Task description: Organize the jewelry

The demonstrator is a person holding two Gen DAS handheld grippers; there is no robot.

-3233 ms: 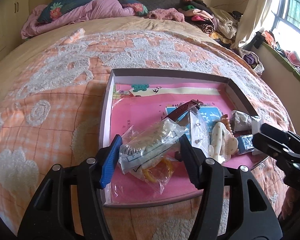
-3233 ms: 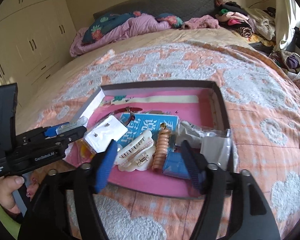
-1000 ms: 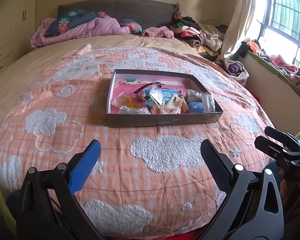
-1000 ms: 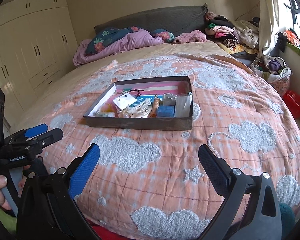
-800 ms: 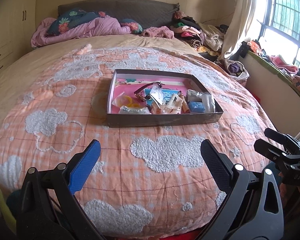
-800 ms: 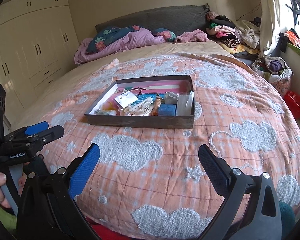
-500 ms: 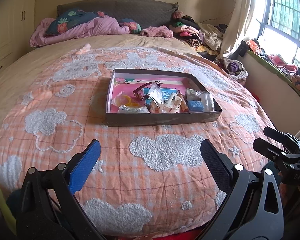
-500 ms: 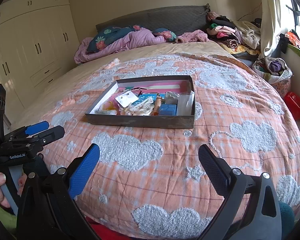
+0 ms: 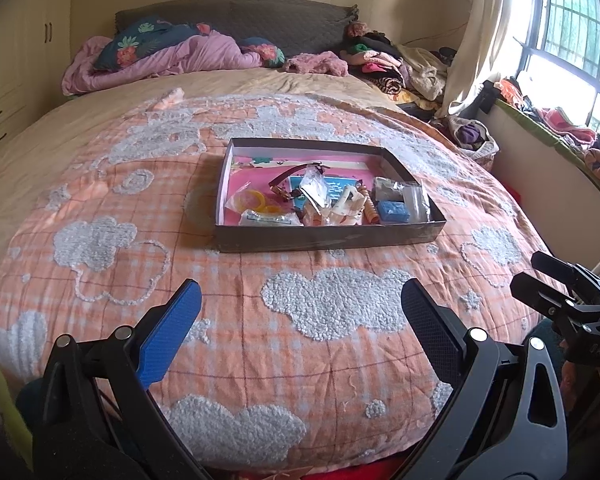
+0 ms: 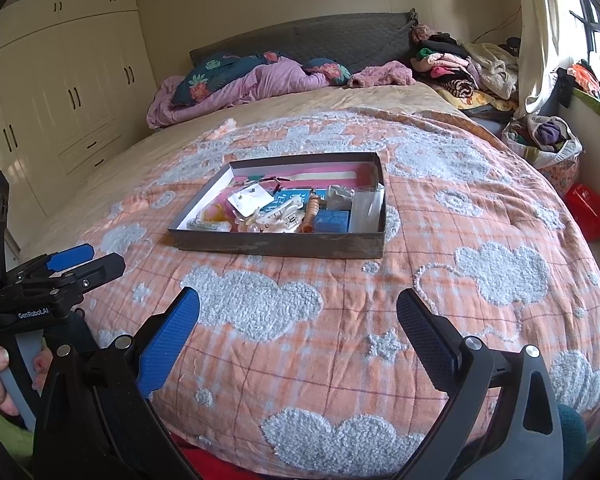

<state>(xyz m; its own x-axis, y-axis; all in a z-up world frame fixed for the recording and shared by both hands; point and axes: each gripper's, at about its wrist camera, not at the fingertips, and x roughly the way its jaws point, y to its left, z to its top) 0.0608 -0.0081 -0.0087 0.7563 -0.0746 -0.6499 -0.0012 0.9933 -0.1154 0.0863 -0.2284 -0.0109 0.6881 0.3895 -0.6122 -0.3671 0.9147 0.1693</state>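
A shallow dark box (image 9: 324,236) with a pink lining sits in the middle of the bed, on an orange checked blanket (image 9: 332,300) patterned with white clouds. The jewelry and accessories all lie inside the box: yellow rings in a clear bag (image 9: 250,201) near its left wall, a dark red strap (image 9: 290,174) toward its far side, a cream hair claw clip (image 9: 350,200) in its centre, an orange spiral hair tie (image 9: 370,210) just beside the clip, a blue block (image 9: 394,210) and a clear packet (image 9: 416,202) against its right wall.

The left claw (image 9: 300,334) hangs well short of the box's near wall, above the blanket, its jaws spread wide and holding nothing. The right claw (image 10: 298,330) is likewise well back from the box, spread wide and holding nothing. A purple quilt (image 10: 260,80) lies bunched at the headboard, far beyond the box.
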